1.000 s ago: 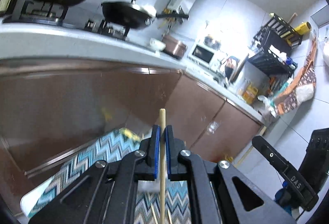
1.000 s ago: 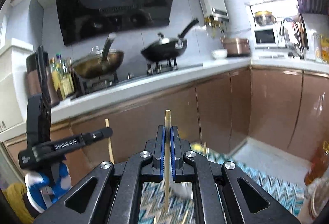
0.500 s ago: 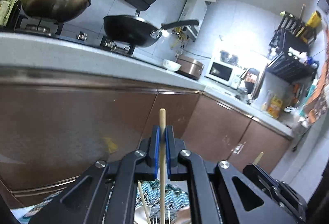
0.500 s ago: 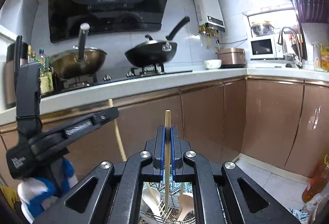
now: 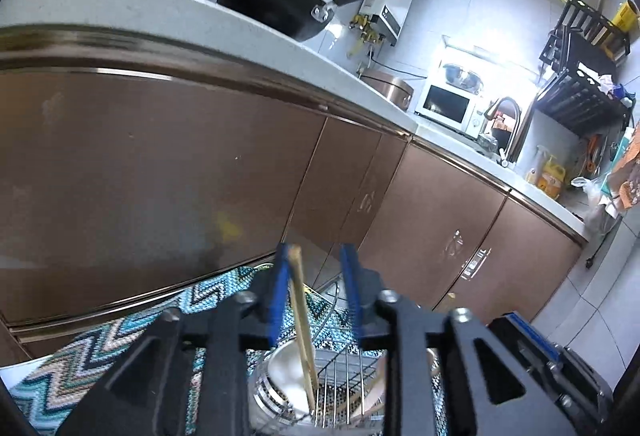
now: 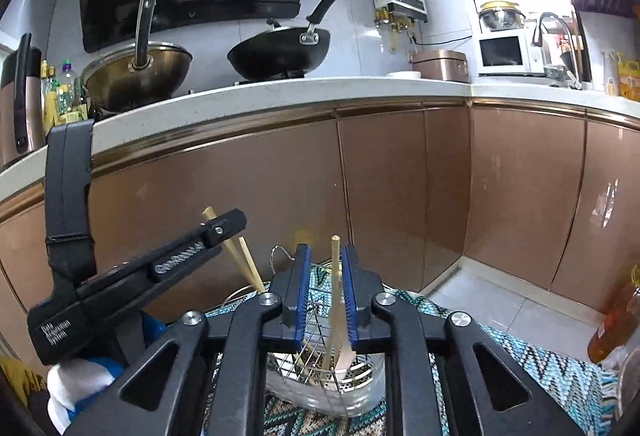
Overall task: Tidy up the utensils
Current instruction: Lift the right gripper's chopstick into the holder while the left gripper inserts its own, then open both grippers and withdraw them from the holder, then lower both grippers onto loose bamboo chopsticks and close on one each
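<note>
A wire utensil holder with a steel base stands on the zigzag mat; it also shows in the left wrist view. My left gripper is open above it; a wooden chopstick leans against its left pad with its lower end in the holder. My right gripper is open above the holder; another chopstick stands loose between its pads, its tip in the holder. White spoons rest in the holder. The left gripper shows in the right wrist view beside two chopsticks.
The blue zigzag mat covers the surface. Brown cabinet doors and a white counter stand close behind. Woks sit on the stove. An amber bottle stands at the right.
Both grippers came down over the utensil holder and opened. Each chopstick was let go and now stands in the holder, no longer clamped.
</note>
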{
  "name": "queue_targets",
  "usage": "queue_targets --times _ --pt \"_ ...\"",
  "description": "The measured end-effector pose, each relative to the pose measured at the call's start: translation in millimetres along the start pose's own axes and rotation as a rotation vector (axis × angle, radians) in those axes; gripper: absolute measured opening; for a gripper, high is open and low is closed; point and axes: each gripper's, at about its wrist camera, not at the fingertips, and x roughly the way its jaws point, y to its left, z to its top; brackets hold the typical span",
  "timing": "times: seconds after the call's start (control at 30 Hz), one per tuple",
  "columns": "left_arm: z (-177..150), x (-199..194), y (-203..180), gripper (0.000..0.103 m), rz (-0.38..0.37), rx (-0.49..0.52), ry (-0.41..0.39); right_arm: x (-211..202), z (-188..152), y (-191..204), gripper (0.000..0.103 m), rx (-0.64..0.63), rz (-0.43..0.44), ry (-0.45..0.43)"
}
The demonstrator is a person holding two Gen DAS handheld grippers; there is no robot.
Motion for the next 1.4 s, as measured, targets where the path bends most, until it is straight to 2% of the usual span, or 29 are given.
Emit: queue_targets --times 0.1,0.23,0.57,0.83,1.17,1.4 --pt "6 -21 3 0.035 0.000 0.010 0.021 -21 6 2 0.017 0.009 -0.011 -0.016" --pt "14 -52 10 0.037 0.000 0.023 0.063 -52 12 10 0.019 0.014 -0.032 -0.026" --pt "26 -145 22 0.037 -0.021 0.050 0.103 -122 11 37 0.020 0.034 -0.052 -0.002" --pt "22 -204 25 0.037 -0.019 0.075 0.136 -175 14 62 0.020 0.007 -0.054 -0.011" --pt "15 -252 21 0.037 -0.026 0.089 0.164 -230 22 88 0.024 -0.026 -0.055 -0.053" --pt "15 -261 20 0.037 -0.072 0.099 0.224 -252 22 95 0.026 -0.034 -0.063 -0.065"
